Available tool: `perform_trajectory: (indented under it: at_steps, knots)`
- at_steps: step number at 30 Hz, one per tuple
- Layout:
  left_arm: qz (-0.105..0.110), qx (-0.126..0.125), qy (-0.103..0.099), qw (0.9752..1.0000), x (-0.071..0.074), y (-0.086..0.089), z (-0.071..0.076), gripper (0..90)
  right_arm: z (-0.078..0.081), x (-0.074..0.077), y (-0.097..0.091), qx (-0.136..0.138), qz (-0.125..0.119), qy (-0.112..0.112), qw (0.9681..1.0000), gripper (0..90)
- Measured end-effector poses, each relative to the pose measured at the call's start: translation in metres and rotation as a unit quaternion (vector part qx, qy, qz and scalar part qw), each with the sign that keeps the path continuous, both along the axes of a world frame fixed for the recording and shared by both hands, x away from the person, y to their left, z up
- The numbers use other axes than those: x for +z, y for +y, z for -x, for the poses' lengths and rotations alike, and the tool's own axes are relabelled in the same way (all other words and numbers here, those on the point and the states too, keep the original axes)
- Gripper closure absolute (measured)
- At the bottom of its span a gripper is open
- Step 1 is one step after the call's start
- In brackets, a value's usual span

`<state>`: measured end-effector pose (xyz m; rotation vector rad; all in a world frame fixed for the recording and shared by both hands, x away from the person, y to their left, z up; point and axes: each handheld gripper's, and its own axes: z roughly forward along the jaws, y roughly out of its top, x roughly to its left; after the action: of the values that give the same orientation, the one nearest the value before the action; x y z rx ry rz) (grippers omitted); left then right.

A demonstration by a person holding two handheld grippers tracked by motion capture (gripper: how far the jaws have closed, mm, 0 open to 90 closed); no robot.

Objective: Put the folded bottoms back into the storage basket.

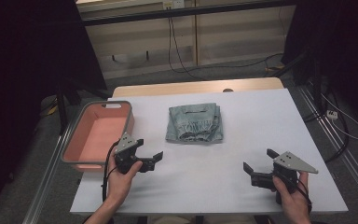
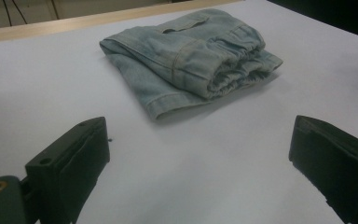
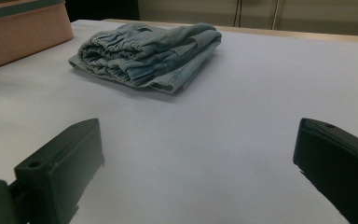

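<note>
A folded pair of light blue denim shorts (image 1: 195, 123) lies in the middle of the white table, its elastic waistband facing the near edge. The same shorts (image 2: 191, 53) lie ahead of the left jaws, and the shorts (image 3: 147, 49) sit up and to the left in the right gripper view. My left gripper (image 1: 153, 156) is held low over the table, left of and nearer than the shorts, open and empty. My right gripper (image 1: 260, 162) hovers near the front right, also open with nothing between its jaws. Both grippers are apart from the cloth.
A pink plastic basin (image 1: 80, 122) with a grey rim stands at the table's left edge, beside the left hand; its side (image 3: 23, 28) appears in the right gripper view. A wooden strip (image 1: 196, 87) borders the table's far edge. Cables run on the floor beyond.
</note>
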<state>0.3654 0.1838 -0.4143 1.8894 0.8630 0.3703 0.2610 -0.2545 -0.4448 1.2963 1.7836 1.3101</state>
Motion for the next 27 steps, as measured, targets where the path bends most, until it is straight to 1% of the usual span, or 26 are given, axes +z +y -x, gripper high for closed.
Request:
perform_trajectory:
  at_steps: [2,5,6,7,8,9,10,11,12,13,14,15,18,20,27]
  knots:
    - [-0.004,-0.003,-0.006,1.0000,0.003,-0.004,-0.005,5.2,0.000,0.000,0.000,0.000,-0.001,0.000,1.0000,1.4]
    - [0.000,-0.003,-0.007,1.0000,0.008,-0.010,-0.013,5.2,-0.002,0.000,-0.001,0.001,-0.003,-0.003,1.0000,1.4]
    - [0.000,0.000,-0.006,1.0000,0.011,-0.012,-0.015,5.3,-0.002,0.000,0.000,0.001,-0.008,-0.003,1.0000,1.4]
    - [-0.002,0.009,-0.002,1.0000,0.013,-0.013,-0.016,5.2,-0.003,0.000,0.000,0.002,-0.007,-0.002,1.0000,1.4]
    - [-0.003,0.012,0.003,0.9999,0.014,-0.014,-0.017,5.3,-0.003,0.000,-0.001,0.002,-0.008,-0.002,1.0000,1.4]
    - [-0.005,0.008,0.009,0.9999,0.015,-0.016,-0.018,5.4,-0.003,0.000,-0.001,0.002,-0.008,-0.002,1.0000,1.4]
    - [-0.012,0.000,0.010,0.9999,0.017,-0.017,-0.020,5.4,-0.003,0.000,-0.001,0.001,-0.008,-0.002,1.0000,1.4]
    - [-0.015,-0.005,0.005,0.9999,0.018,-0.019,-0.022,5.4,-0.003,0.000,-0.001,0.001,-0.008,-0.002,1.0000,1.4]
    - [-0.020,-0.006,0.004,0.9998,0.018,-0.023,-0.026,6.2,-0.003,0.000,-0.002,0.002,-0.008,-0.001,1.0000,1.4]
    - [-0.020,-0.006,0.004,0.9998,0.018,-0.023,-0.026,6.3,-0.003,0.000,-0.002,0.002,-0.008,-0.001,1.0000,1.4]
    - [-0.020,-0.007,0.007,0.9997,0.017,-0.025,-0.028,6.3,-0.003,0.000,-0.002,0.003,-0.006,-0.002,1.0000,1.4]
    - [-0.023,-0.012,0.016,0.9995,0.016,-0.028,-0.034,6.3,-0.003,0.000,-0.003,0.003,-0.006,-0.002,1.0000,1.4]
    - [-0.025,-0.009,0.020,0.9994,0.015,-0.030,-0.039,6.5,-0.003,0.000,-0.002,0.004,-0.010,0.001,0.9999,1.4]
    - [-0.019,-0.010,0.030,0.9993,0.015,-0.032,-0.047,6.9,-0.004,-0.001,-0.001,0.006,-0.008,0.003,1.0000,1.4]
    - [-0.010,-0.004,0.033,0.9994,0.016,-0.036,-0.057,8.5,-0.005,-0.001,0.000,0.008,-0.007,0.006,0.9999,1.4]
